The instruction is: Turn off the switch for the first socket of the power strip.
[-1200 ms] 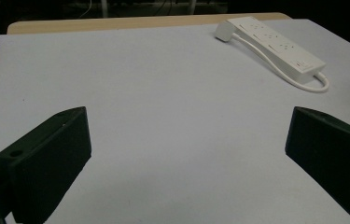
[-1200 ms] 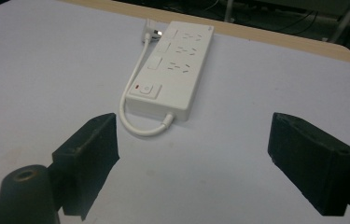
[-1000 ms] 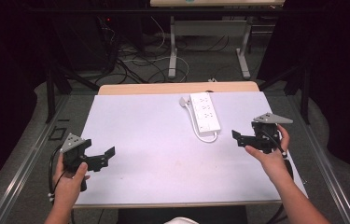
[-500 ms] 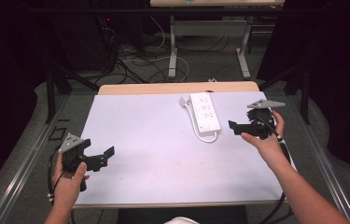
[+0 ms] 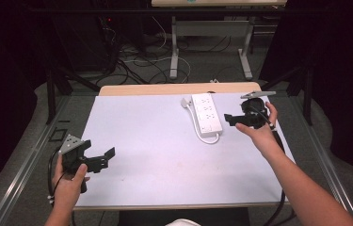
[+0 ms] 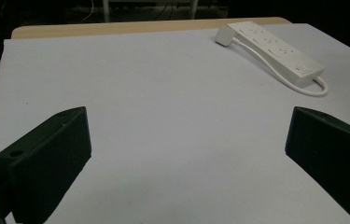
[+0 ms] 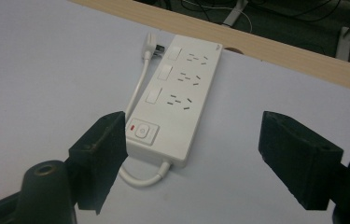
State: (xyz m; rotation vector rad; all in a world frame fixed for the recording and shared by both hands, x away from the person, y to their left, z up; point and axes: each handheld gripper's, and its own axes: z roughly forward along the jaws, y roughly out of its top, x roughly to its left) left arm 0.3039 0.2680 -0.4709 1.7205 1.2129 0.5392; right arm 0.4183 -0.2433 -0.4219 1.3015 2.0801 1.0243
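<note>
High view: right gripper [image 5: 230,119] nearer power strip [image 5: 206,112], jaws perhaps slightly narrower.

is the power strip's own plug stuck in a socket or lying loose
Lying loose. The plug rests on the table beside the far end of the power strip, its cord looping back along the strip's side.
</note>
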